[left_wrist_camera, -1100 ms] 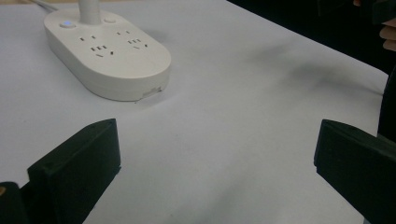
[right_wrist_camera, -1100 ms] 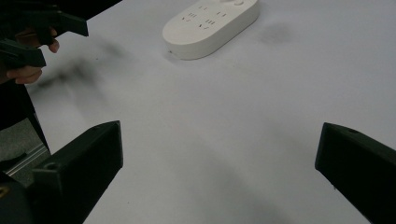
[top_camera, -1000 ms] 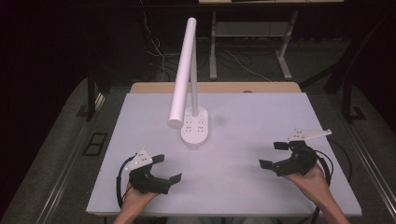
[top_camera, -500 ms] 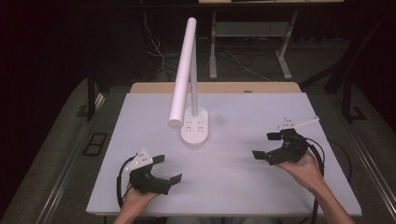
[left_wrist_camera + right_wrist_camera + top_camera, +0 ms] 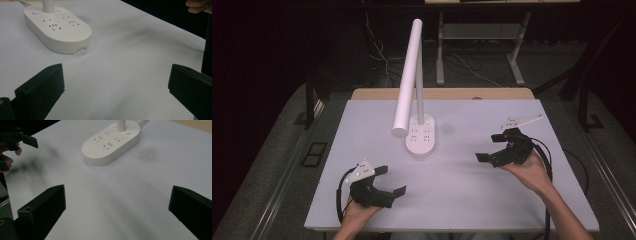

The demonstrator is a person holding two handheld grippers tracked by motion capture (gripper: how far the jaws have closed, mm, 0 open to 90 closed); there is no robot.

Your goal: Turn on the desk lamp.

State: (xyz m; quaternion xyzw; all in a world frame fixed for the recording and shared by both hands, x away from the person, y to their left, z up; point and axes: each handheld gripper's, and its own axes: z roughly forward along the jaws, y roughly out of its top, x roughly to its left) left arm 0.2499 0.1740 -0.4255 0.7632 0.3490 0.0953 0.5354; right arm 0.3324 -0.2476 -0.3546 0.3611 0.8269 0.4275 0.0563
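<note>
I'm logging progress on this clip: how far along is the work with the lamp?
Nothing looks done: the desk lamp stands untouched mid-table. In hand: the left gripper and right gripper are open, holding nothing, apart from its base. Any contact with the lamp is still left.

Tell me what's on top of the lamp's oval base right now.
On the lamp base: socket slots, a lit blue button, a plain button, and the lamp stem. Nothing is plugged in. Its underside is hidden.

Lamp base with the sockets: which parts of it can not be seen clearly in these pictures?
- Lamp base, left gripper view: the pole is cut off by the top edge.
- Right gripper view: same cut.
- High view: socket holes too small; lamp head covers part of the pole.
- Blue button light: marking unreadable.
</note>
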